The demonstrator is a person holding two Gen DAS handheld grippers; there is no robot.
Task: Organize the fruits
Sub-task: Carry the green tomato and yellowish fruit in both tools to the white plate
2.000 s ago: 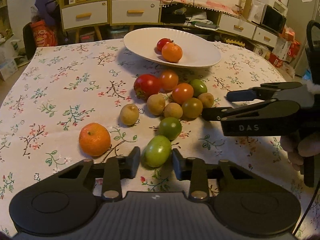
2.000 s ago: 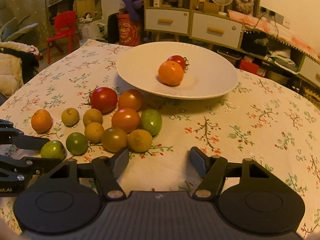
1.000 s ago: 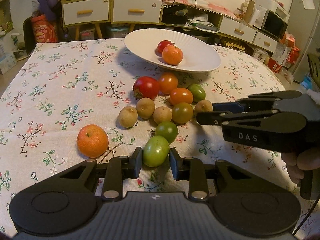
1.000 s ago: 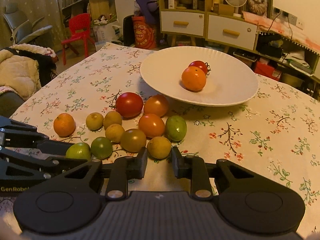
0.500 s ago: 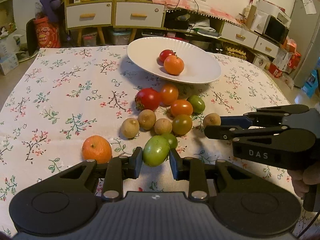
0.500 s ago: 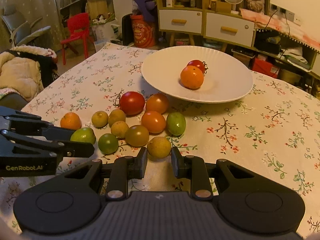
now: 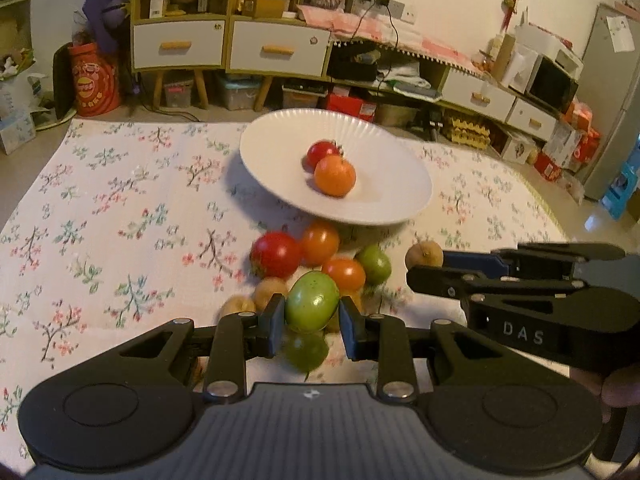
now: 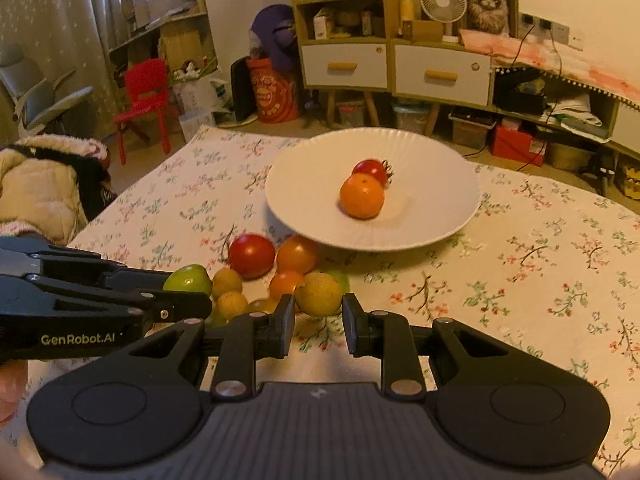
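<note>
My left gripper (image 7: pixel 312 322) is shut on a light green tomato (image 7: pixel 312 302) and holds it above the table, over the pile of loose fruits. My right gripper (image 8: pixel 319 322) is shut on a yellow-brown round fruit (image 8: pixel 319 294), also lifted; it shows at the right in the left wrist view (image 7: pixel 424 255). A white plate (image 7: pixel 280 184) beyond the pile holds an orange (image 7: pixel 335 175) and a red tomato (image 7: pixel 321 152). The plate (image 8: pixel 440 220) is ahead in the right wrist view too.
On the floral tablecloth (image 7: pixel 120 208) lie a red tomato (image 7: pixel 275 254), orange tomatoes (image 7: pixel 320 240), a green tomato (image 7: pixel 374 265), a dark green one (image 7: pixel 306 350) and small brown fruits (image 7: pixel 270 288). Cabinets and clutter stand behind the table.
Both grippers closed on their fruits and lifted them off the table, moving up and toward the plate. The orange at the left has left the left wrist view.
</note>
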